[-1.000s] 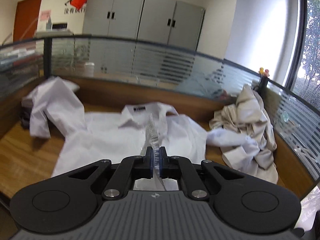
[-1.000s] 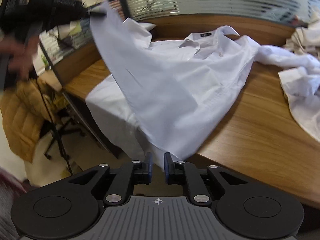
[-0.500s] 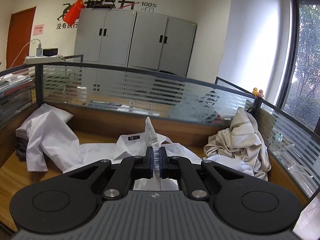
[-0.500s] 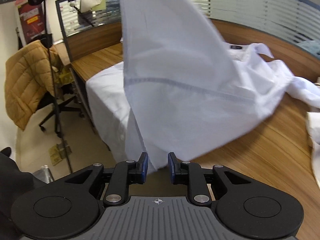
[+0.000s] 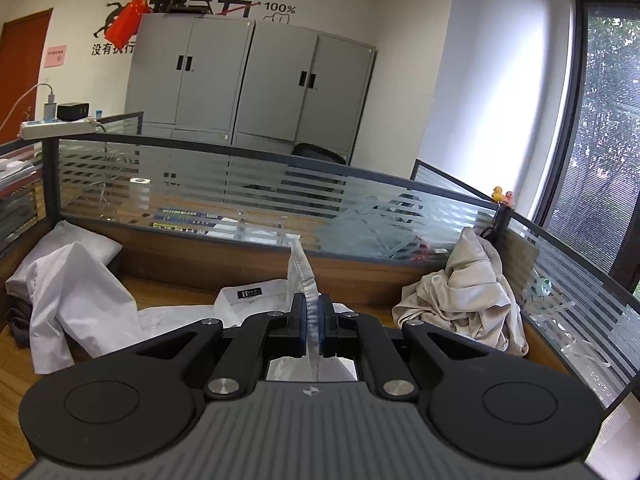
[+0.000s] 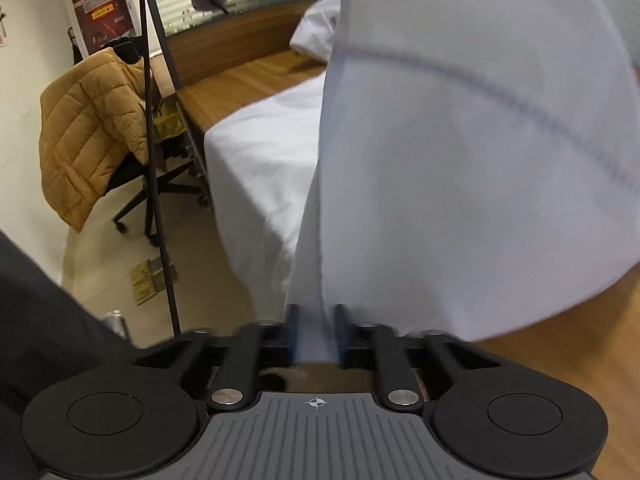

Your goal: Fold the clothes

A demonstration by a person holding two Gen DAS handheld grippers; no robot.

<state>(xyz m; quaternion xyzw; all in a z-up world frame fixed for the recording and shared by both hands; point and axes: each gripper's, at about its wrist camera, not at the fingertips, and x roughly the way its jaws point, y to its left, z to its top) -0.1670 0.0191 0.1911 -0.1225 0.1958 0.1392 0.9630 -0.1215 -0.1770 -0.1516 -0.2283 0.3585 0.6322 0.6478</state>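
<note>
We have the white shirt (image 5: 248, 300) lifted by 1 edge in the left gripper (image 5: 315, 320), whose jaws are pinched tight on a thin seam that stands up toward 12 o'clock, while the collar end lies on the desk (image 5: 16, 380) just beyond. In the right wrist view the right gripper (image 6: 316, 332) has fabric running down between its jaws; they look a little apart and the frame is blurred, so we cannot tell whether they truly grip. The shirt fills that view from 12 to 3 o'clock, with a lower panel draped over the desk edge at 9 o'clock. To do this well, we would secure the right-hand hold first, keep both corners level and taut, then lay the raised half toward the collar, clear of the beige heap (image 5: 468, 292) at 3 o'clock and the other white garment (image 5: 76, 292) at 9 o'clock.
</note>
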